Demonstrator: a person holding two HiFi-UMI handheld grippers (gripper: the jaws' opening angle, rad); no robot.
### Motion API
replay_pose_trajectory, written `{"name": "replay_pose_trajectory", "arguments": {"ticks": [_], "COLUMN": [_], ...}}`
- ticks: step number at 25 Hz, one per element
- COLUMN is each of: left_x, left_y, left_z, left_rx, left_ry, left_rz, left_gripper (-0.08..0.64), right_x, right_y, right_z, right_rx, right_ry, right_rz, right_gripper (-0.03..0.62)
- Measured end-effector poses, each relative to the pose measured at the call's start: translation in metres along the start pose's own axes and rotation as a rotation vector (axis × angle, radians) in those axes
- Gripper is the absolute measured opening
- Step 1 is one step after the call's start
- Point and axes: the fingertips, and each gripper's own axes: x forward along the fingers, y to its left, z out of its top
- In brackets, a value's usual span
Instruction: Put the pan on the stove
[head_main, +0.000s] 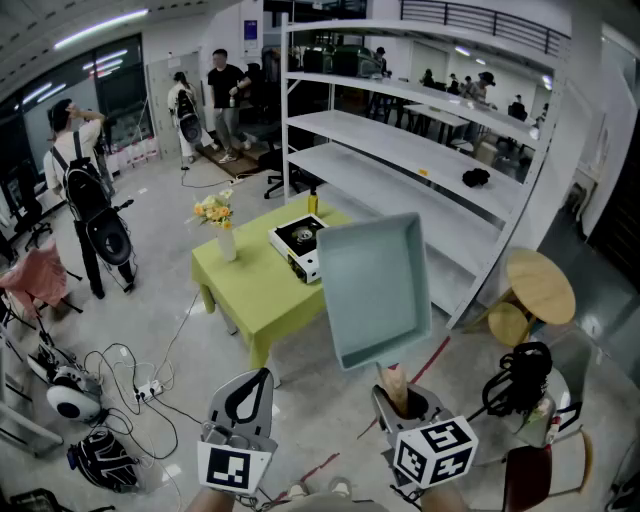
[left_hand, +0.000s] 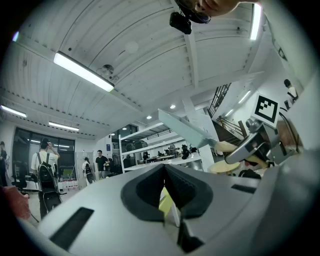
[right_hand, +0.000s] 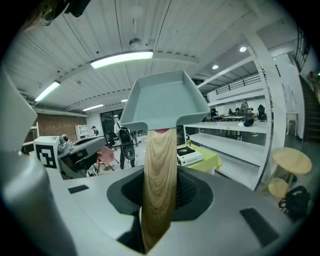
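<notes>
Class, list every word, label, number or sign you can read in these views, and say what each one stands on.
No text can be read.
Blue sign on the far wall: too small to read.
White portable stove with black top: any label is too small to read.
Grey-blue square pan with wooden handle: no print shows.
Black-and-white square markers: patterns, no letters.

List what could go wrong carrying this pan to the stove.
The right gripper clamps only the wooden handle, so the wide pan could twist or sag. The flower vase and bottle stand close to the stove; the pan could knock them. Cables on the floor could trip you.
</notes>
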Motion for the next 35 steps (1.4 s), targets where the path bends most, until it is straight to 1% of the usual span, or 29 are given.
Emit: {"name": "replay_pose_trajectory", "arguments": {"ticks": [3,14,21,28,30,35], "left_x": [0.001,0.02,0.035,0.036,0.035,0.039], "left_y": [-0.006,-0.035,-0.061,-0.082,-0.085,-0.094], "left_z": [0.002,0.003,0.002,0.001,0.001,-0.009], "left_rx": [0.009,0.021,0.031,0.026,0.017,0.028], "left_ry": [-0.002,0.013,0.025,0.028,0.033,0.052], "left_rz": [-0.008,-0.025,-0.004,0.038,0.042,0.037], "left_gripper": [0.008,0.008,0.008,0.008,0.008,0.008], "right_x": [-0.003,-0.01,-0.018,-0.028,-0.027,-0.02], "right_y": [-0.003,-0.035,-0.066,-0.093,-0.098,-0.113], "right_z": [0.001,-0.002,-0.01,-0.023,-0.026,-0.034], "right_rx": [0.019,0.015,0.013,0.009,0.012,0.032], "right_ry": [-0.005,0.01,0.021,0.027,0.032,0.04], "right_rz": [0.006,0.002,0.012,0.028,0.03,0.029], "right_gripper": [0.098,0.098,0.098,0.098,0.098,0.098]}}
